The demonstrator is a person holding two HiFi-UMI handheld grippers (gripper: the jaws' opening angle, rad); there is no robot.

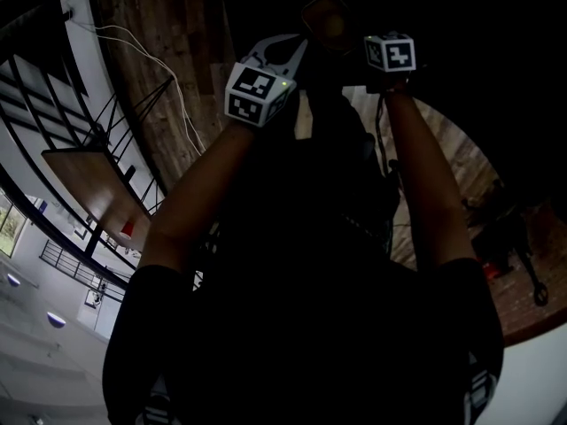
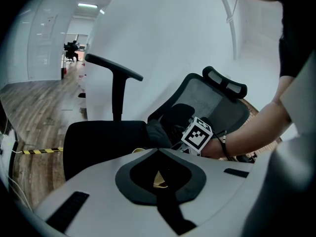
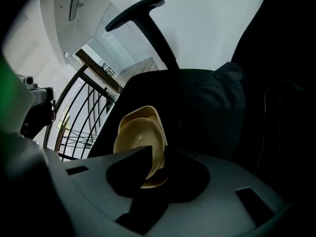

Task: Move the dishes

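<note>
Two cream-yellow dishes (image 3: 139,135) are nested together and stand on edge between the jaws of my right gripper (image 3: 155,157), which is shut on their rim. In the head view the dishes (image 1: 326,20) show as a dim round shape held up between my two grippers. My left gripper (image 2: 159,169) is shut on a thin yellow sliver of dish rim (image 2: 159,180). The right gripper's marker cube (image 2: 197,134) sits just beyond it. In the head view the left gripper (image 1: 285,53) and the right gripper (image 1: 376,53) are raised at arm's length.
A black office chair with a mesh back (image 2: 212,100) and a raised armrest (image 2: 116,70) stands right behind the grippers; its dark seat (image 3: 197,98) fills the right gripper view. A metal railing (image 3: 84,107), a wooden floor (image 2: 34,102) and a wooden table (image 1: 93,184) lie around.
</note>
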